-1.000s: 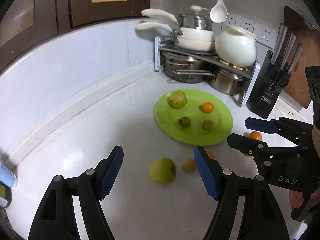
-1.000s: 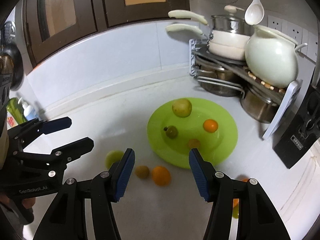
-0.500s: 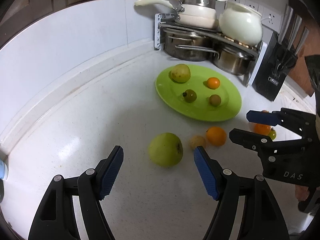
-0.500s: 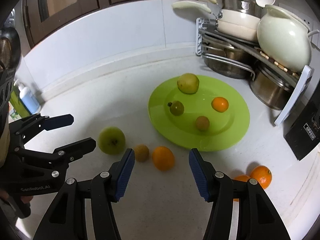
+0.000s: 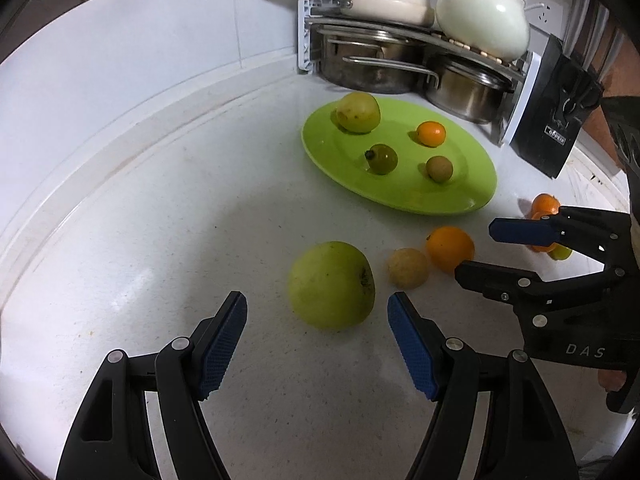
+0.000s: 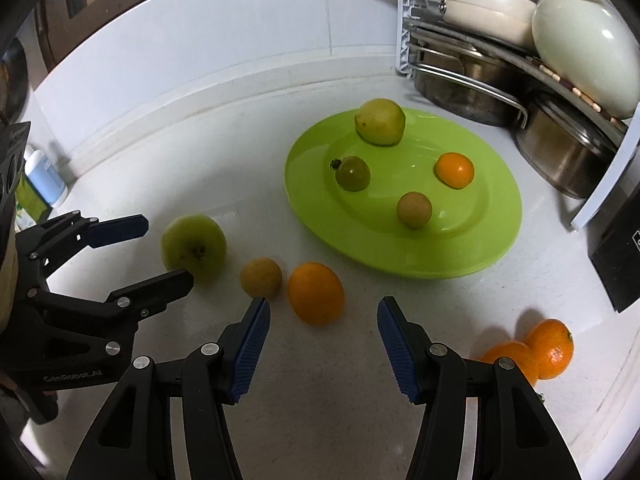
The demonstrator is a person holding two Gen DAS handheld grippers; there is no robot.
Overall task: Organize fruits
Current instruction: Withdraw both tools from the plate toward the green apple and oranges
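Note:
A green plate (image 5: 472, 184) (image 6: 496, 240) on the white counter holds a large green fruit (image 5: 357, 112), a small orange (image 5: 431, 133), a dark green fruit (image 5: 382, 159) and a small brown fruit (image 5: 439, 168). On the counter lie a green apple (image 5: 331, 284) (image 6: 193, 246), a small tan fruit (image 5: 408, 268) (image 6: 260, 276) and an orange (image 5: 450, 248) (image 6: 316, 293). My left gripper (image 5: 318, 316) is open, just short of the apple. My right gripper (image 6: 323, 316) is open, just short of the orange.
A pot rack (image 5: 400, 52) with steel pots and white cookware stands at the back. A black knife block (image 5: 556, 104) is at the right. Two more oranges (image 6: 540, 350) lie near the right counter edge. A bottle (image 6: 42, 178) stands at the left.
Both grippers have moved forward and down toward the counter fruits. The apple now sits close in front of the left fingers and the orange in front of the right fingers.

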